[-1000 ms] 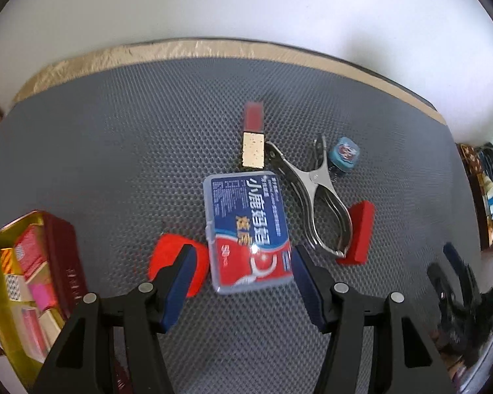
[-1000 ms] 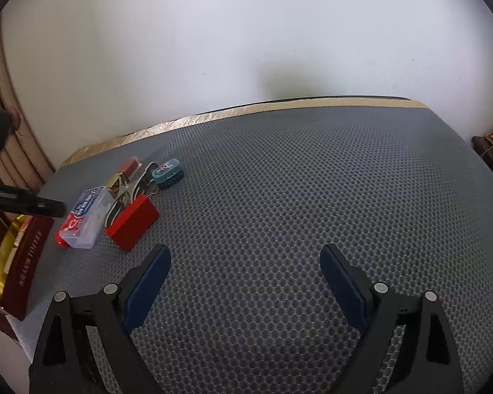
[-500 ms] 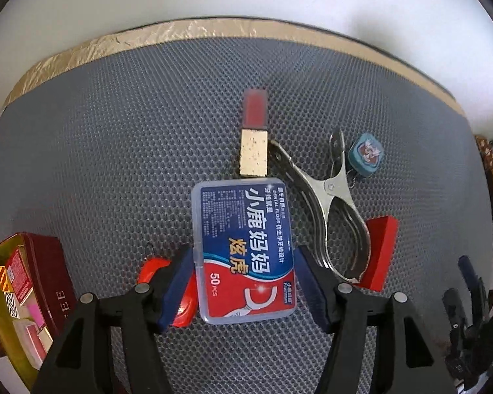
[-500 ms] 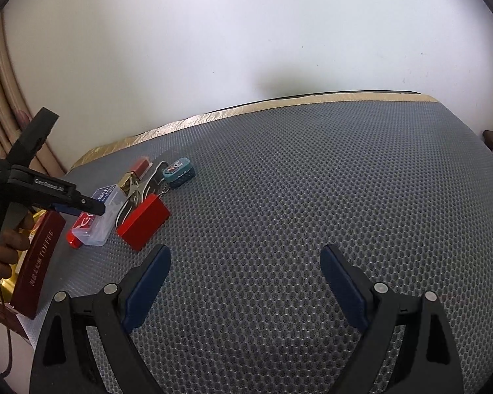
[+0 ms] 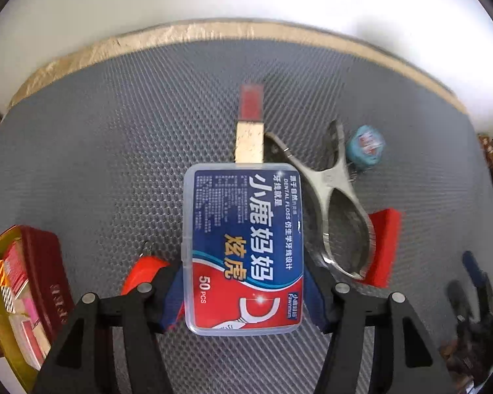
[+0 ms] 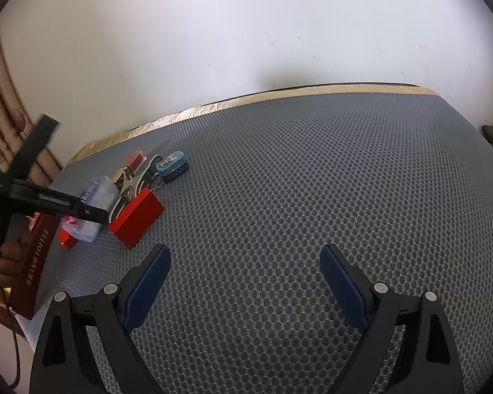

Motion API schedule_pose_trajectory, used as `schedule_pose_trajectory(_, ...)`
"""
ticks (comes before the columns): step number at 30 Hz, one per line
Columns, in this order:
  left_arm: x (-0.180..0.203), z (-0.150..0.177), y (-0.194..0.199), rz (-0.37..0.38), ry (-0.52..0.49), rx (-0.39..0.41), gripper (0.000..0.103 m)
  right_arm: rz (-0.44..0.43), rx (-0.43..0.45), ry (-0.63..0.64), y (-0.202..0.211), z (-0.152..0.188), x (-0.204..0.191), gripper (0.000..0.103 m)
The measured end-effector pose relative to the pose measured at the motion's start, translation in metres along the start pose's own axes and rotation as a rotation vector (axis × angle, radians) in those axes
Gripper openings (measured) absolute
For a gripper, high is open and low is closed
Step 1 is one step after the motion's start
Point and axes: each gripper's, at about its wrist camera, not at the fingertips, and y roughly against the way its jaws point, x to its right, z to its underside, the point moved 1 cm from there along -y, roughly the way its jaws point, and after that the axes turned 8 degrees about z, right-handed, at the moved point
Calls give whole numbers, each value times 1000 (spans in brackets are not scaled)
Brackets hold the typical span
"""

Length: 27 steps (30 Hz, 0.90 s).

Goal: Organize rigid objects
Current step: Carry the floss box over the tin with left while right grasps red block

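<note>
Left gripper lower, astride floss box

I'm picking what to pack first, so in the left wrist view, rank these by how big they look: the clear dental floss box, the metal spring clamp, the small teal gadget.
1. Clear plastic dental floss box, though nearest the camera.
2. Silver metal spring clamp.
3. Small teal gadget, blurred and farthest.
</note>
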Motion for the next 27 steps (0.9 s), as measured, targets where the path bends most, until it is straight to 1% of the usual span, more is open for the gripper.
schedule_pose_trajectory(2,3,11,21,21,0,46,62,5,-7,5,-2,0,-1,91)
schedule_pose_trajectory(4,2,25,41,46,12,72,62,13,-14,8,-4,-1,-2,91)
schedule_pose_trajectory(8,-8,58,71,96,65,97,62,25,-25,17,-9,-2,-4,91)
schedule_pose_trajectory(12,-35,93,95,120,130,109,62,46,-36,21,-15,-3,-6,91)
schedule_pose_trajectory(14,-57,111,109,107,173,125,62,55,-34,13,-15,-5,-7,90)
schedule_pose_trajectory(15,-66,118,114,101,189,131,62,27,-39,-1,-15,-7,-8,83)
schedule_pose_trajectory(16,-75,125,119,95,209,138,62,-32,-60,-24,-15,-11,-9,75)
schedule_pose_trajectory(18,-94,134,123,78,249,148,62,-110,-122,-55,-19,-21,-22,73)
schedule_pose_trajectory(20,-113,144,128,67,290,157,62,-185,-163,-64,-22,-34,-40,73)
schedule_pose_trajectory(22,-130,152,130,56,324,172,62,-243,-229,-92,-32,-46,-59,73)
schedule_pose_trajectory(23,-134,153,130,50,336,178,62,-249,-256,-94,-37,-50,-68,73)
schedule_pose_trajectory(26,-152,160,134,52,367,193,62,-214,-341,-126,-58,-63,-86,72)
schedule_pose_trajectory(27,-154,161,133,55,373,195,62,-200,-349,-127,-63,-64,-89,69)
